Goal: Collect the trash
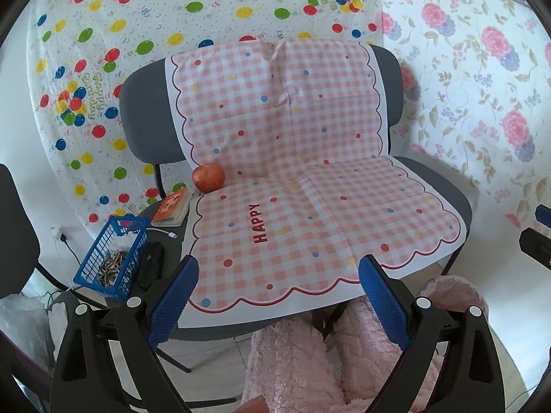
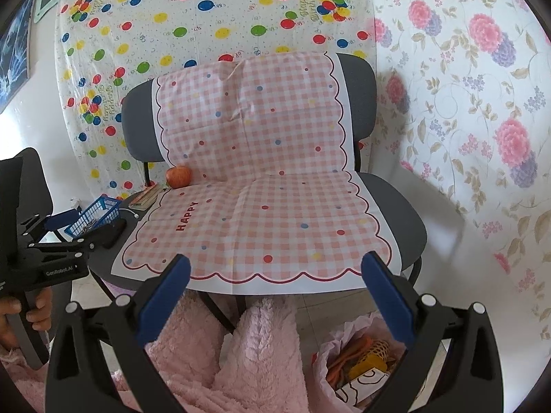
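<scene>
While both hover before the gingham cloth (image 1: 310, 206) | one apple (image 1: 208, 178) at its left edge | one blue basket (image 1: 112, 258) further left | left gripper (image 1: 277, 272) fingers wide, empty | right gripper (image 2: 275, 270) fingers wide, empty

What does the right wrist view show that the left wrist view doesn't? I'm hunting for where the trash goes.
Only the right wrist view shows the contents of the pink trash bag on the floor, orange and yellow scraps, plus the left claw from the side. Only the left wrist view shows the sunflower seed shells inside the blue basket. Both share the checked cloth over the chair, the apple, and both claws open.
</scene>
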